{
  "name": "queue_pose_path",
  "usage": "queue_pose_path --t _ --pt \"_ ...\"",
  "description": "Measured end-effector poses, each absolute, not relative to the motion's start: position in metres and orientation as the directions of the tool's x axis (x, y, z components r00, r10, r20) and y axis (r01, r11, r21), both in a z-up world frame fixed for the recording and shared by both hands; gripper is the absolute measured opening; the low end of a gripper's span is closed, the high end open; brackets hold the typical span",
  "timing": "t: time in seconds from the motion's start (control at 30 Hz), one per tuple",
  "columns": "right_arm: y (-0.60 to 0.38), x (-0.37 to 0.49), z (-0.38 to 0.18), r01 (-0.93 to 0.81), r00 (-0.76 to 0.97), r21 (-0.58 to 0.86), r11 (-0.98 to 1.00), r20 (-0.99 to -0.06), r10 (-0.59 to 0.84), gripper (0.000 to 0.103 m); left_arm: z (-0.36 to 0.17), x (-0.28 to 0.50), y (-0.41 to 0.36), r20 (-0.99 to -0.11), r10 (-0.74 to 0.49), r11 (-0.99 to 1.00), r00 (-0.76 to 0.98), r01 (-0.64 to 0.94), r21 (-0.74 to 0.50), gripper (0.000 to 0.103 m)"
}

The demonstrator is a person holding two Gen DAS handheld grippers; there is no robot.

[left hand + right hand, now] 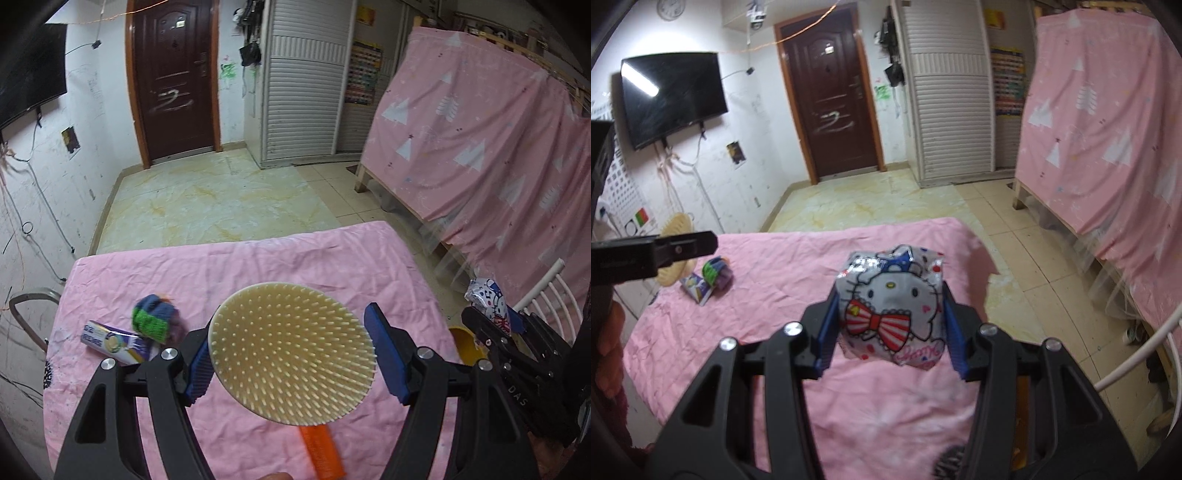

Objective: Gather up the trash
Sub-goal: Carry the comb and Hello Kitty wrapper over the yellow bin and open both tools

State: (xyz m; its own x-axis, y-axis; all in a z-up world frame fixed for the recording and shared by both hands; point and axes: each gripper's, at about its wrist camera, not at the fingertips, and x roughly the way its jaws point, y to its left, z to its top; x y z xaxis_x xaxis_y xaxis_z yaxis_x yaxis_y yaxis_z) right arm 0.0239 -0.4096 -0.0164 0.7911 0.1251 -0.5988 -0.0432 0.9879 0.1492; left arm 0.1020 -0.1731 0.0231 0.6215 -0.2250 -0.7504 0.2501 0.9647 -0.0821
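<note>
My left gripper [295, 354] is shut on a round cream bristle brush [291, 354], held above the pink-covered table [258, 258]. My right gripper [890, 317] is shut on a crumpled Hello Kitty wrapper [892, 306], held above the table's right part; it also shows in the left wrist view [487, 299]. On the table's left lie a purple-white toothpaste box [114, 341] and a blue-green-purple ball of cloth [157, 319]. An orange comb [323, 454] lies under the brush.
A yellow bin rim [467, 345] shows past the table's right edge. A bed frame draped in pink cloth [498, 147] stands to the right, a white chair back [550, 291] nearer. A brown door [173, 77] and white cabinet [303, 92] stand far across the tiled floor.
</note>
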Motion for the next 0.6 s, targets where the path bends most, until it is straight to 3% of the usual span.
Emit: queue_pose_path --t 0.6 --pt "-0.524 -0.035 -0.054 0.164 0.797 0.249 0.955 -0.604 0.021 0.048 0.012 0.059 -0.311 -0.766 -0.315 0.890 0.560 0.456 -0.033 0.064"
